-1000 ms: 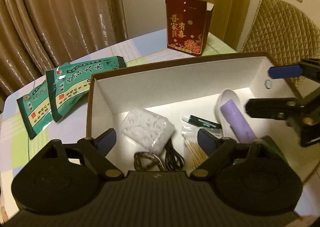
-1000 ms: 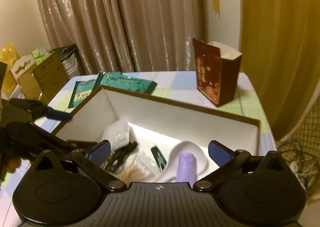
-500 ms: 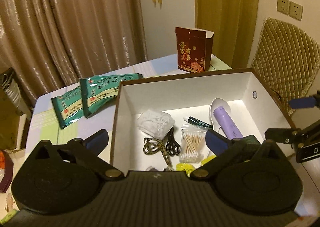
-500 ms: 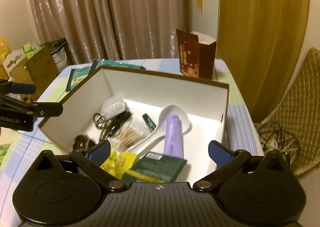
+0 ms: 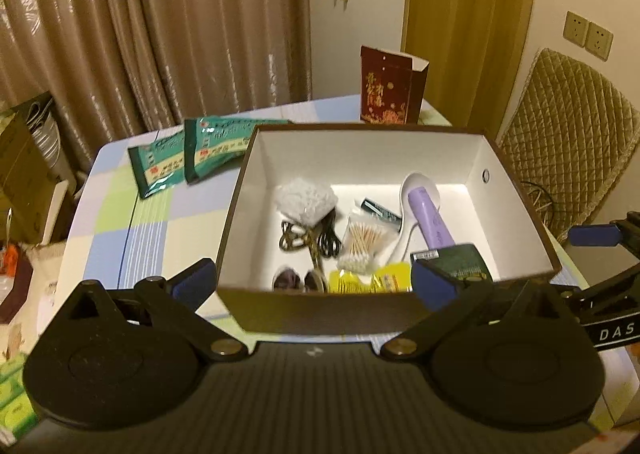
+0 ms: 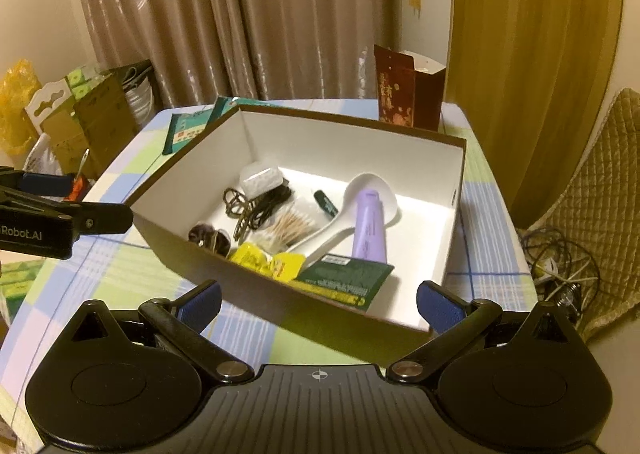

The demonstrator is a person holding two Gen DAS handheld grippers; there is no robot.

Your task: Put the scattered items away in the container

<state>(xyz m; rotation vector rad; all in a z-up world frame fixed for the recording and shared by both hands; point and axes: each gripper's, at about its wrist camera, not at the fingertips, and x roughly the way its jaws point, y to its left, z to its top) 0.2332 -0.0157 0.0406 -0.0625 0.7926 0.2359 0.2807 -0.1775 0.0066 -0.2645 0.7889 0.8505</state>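
Left gripper (image 5: 314,282): jaws spread, empty, short of the box (image 5: 520,190).
Items: all I see lie inside the box.
Right gripper (image 6: 318,300): jaws spread, empty.
My advice: check the desk (image 6: 120,278) for strays.

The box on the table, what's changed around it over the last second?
Both grippers have pulled back and up from the box: a second ago they hung over its inside, now the left gripper and right gripper sit short of its near wall, jaws open and empty. The contents and green packets stayed put.
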